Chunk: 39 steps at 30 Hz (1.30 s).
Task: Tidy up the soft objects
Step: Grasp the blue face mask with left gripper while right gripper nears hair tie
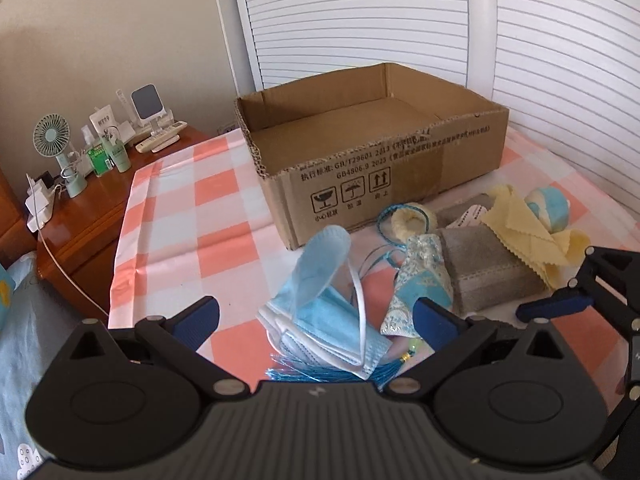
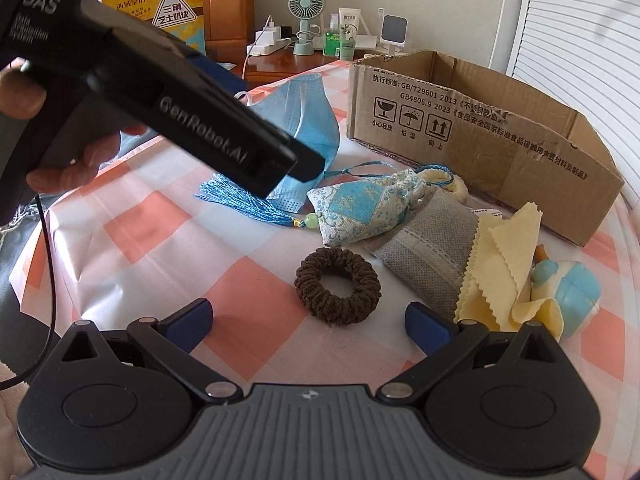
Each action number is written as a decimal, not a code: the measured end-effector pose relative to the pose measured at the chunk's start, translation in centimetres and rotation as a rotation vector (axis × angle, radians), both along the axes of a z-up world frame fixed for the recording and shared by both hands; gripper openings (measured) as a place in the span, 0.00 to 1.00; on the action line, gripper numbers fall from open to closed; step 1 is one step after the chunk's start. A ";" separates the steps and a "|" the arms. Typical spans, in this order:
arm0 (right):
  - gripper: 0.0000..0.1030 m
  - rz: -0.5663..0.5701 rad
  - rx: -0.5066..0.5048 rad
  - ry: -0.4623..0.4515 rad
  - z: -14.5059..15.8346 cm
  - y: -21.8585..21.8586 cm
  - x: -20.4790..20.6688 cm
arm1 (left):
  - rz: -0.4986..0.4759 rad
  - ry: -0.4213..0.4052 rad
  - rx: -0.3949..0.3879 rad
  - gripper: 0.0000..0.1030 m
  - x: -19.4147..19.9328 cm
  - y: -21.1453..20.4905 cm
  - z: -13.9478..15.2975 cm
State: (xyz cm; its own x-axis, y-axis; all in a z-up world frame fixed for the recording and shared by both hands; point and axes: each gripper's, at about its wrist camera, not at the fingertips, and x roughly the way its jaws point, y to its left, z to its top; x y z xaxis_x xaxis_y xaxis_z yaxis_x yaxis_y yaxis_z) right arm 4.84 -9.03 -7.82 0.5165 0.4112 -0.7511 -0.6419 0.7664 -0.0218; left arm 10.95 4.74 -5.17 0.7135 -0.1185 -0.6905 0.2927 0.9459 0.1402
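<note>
My left gripper (image 1: 316,320) is open, its jaws on either side of a crumpled blue face mask (image 1: 320,300) lying on the checked cloth; the mask also shows in the right wrist view (image 2: 308,120). My right gripper (image 2: 308,322) is open just short of a brown scrunchie (image 2: 338,286). A blue-patterned sachet (image 2: 360,208) with a blue tassel (image 2: 248,202), a grey pouch (image 2: 432,248), a yellow cloth (image 2: 504,264) and a blue-and-cream soft toy (image 2: 568,292) lie beside it. An empty cardboard box (image 1: 372,152) stands behind them.
A wooden bedside table (image 1: 92,208) at the left holds a small fan (image 1: 52,140), bottles and chargers. A white slatted headboard (image 1: 400,20) rises behind the box. The left gripper's body (image 2: 180,100) crosses the right wrist view.
</note>
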 end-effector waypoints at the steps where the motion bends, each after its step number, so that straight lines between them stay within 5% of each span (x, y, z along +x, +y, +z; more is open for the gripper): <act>1: 1.00 -0.001 0.000 0.000 0.0 0.0 0.0 | -0.007 -0.009 0.004 0.99 -0.3 0.0 -0.3; 9: 1.00 -0.005 0.002 -0.002 0.0 0.0 -0.1 | -0.069 -0.028 0.124 0.99 -1.4 -1.0 -2.4; 16: 1.00 -0.012 0.001 -0.001 0.0 -0.1 -0.1 | -0.017 0.002 -0.005 1.00 -1.3 0.4 -3.8; 20: 1.00 -0.018 0.000 -0.001 0.0 0.0 -0.1 | 0.036 0.083 -0.155 1.00 -0.5 2.4 -4.2; 28: 1.00 -0.024 0.001 -0.002 0.0 0.0 -0.2 | 0.018 0.049 -0.110 0.99 -1.7 2.6 -3.0; 35: 1.00 -0.033 -0.001 -0.004 0.0 0.1 -0.2 | 0.030 -0.056 -0.196 0.99 -0.4 2.9 1.5; 39: 1.00 -0.034 -0.002 -0.003 0.0 0.1 -0.3 | 0.059 -0.075 -0.216 0.87 1.2 2.4 1.8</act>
